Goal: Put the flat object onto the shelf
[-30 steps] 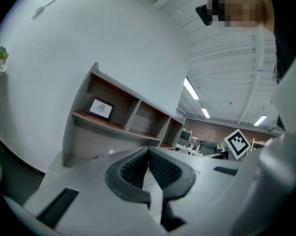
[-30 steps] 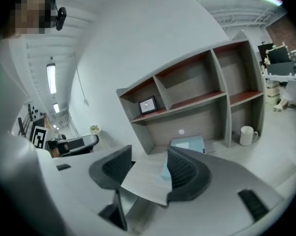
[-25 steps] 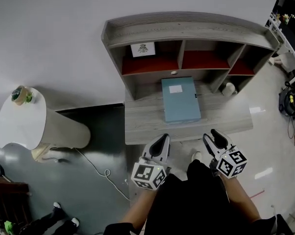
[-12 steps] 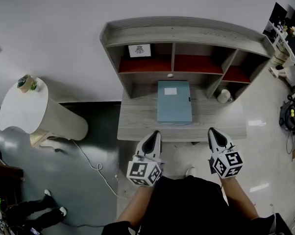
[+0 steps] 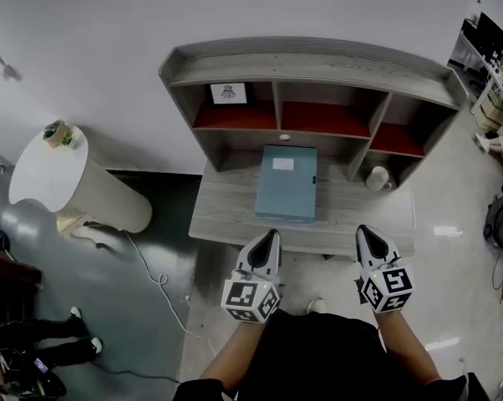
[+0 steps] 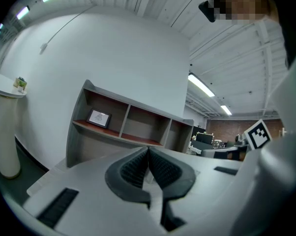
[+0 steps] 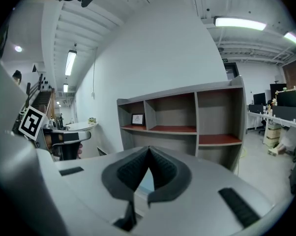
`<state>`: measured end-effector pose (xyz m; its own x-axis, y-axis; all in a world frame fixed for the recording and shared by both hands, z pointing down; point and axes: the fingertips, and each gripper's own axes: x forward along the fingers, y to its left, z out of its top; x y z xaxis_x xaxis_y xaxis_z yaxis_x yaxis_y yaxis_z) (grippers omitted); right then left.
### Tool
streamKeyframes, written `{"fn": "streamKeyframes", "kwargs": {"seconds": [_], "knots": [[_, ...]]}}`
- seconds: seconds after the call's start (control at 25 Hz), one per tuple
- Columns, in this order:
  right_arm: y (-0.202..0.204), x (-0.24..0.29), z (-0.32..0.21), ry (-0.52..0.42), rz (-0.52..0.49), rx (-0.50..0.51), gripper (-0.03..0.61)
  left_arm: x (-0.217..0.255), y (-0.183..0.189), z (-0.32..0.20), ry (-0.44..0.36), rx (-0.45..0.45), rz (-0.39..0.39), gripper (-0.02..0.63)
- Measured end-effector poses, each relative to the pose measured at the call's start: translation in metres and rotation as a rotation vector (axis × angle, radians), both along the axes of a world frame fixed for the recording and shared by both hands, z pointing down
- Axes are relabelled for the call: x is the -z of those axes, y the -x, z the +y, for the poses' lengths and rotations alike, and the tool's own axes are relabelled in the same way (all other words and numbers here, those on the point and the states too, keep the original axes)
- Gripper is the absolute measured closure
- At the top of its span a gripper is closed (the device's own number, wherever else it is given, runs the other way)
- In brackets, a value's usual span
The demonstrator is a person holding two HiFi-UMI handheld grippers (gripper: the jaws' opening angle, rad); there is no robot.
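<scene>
Folder (image 5: 286, 183), flat and blue-grey with a small white label near its far end, lies on the grey wooden desk (image 5: 222, 220), roughly mid-width, its far edge close under the shelf unit (image 5: 314, 57). That shelf unit stands at the back of the desk against a white wall (image 5: 109, 23). Its three compartments have red floors, and a small framed picture (image 5: 228, 93) stands in the left one. A pale rounded thing (image 5: 377, 178), maybe a mug, sits on the desk below the right compartment, apart from the folder.

My left gripper (image 5: 270, 239) hangs at the desk's near edge with its jaws pressed together and nothing between them. My right gripper (image 5: 368, 234) is level with it, likewise closed and empty. Neither touches the folder.

To my left a white round-topped stand (image 5: 43, 178) carries a small green item (image 5: 58, 132), and a pale cable (image 5: 155, 278) trails across the dark floor (image 5: 134, 324). To my right the floor is lighter and glossy.
</scene>
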<state>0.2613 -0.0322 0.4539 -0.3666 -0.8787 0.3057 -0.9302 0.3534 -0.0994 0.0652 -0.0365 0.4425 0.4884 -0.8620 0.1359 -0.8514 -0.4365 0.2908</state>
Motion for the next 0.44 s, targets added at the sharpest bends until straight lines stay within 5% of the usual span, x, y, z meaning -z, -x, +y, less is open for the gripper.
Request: {"fn": "streamKeyframes", "kwargs": {"seconds": [0.44], "knots": [[-0.058, -0.011, 0.0, -0.007, 0.028, 0.02, 0.578, -0.005, -0.056, 0.003, -0.016, 0.036, -0.057, 0.603]]}}
